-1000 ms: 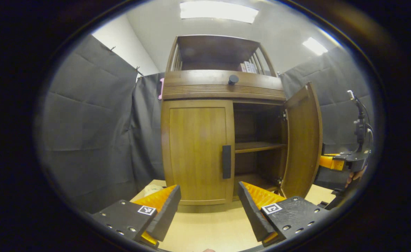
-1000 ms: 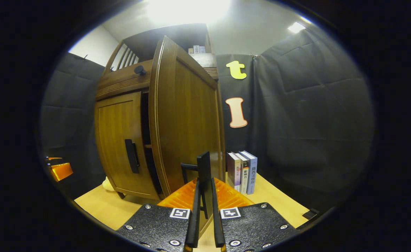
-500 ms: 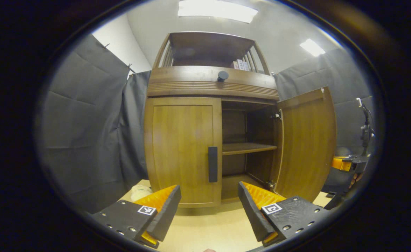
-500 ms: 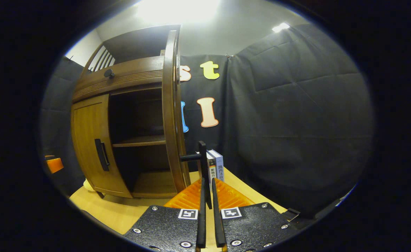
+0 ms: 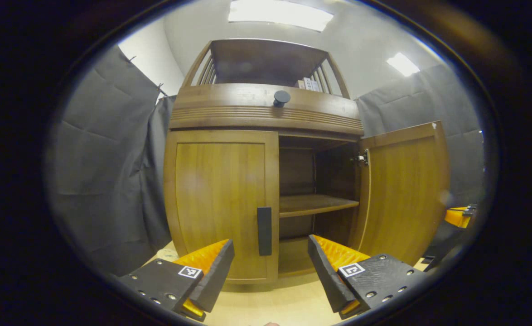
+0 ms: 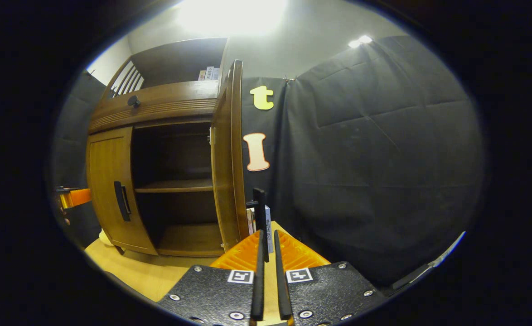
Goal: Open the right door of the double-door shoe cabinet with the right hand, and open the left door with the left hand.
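Your left gripper (image 5: 270, 267) is spread wide with nothing between its fingers, hanging low in front of the shoe cabinet (image 5: 266, 113) and just short of it, above the light tabletop (image 5: 284, 301). Your right gripper (image 6: 266, 246) is clamped on the right door handle (image 6: 259, 206), a dark upright bar; both fingers look pressed against it, gap between them very narrow. In the left gripper view, your right gripper also shows at the far right edge, beyond the open door. Left door (image 5: 220, 203) is closed flush with the cabinet front. Its dark vertical handle (image 5: 264, 231) sits on the door's inner edge, right above the gap between your left fingers, not touched. Right door (image 5: 402, 194) is swung wide open, roughly square to the cabinet front or a bit past; in the right gripper view you see it edge-on. Inside the opened half: one wooden shelf (image 5: 316, 203) across the middle, dark back panel, no contents I can make out. Books (image 6: 250, 221) stand on the table just behind the open door, mostly hidden by it. Above the doors, a ribbed drawer front with a round dark knob (image 5: 281, 97). Top of the cabinet is an open rack with slatted sides, a few small boxes (image 5: 307, 83) in its back right corner. Behind everything, black cloth wall (image 6: 374, 158).
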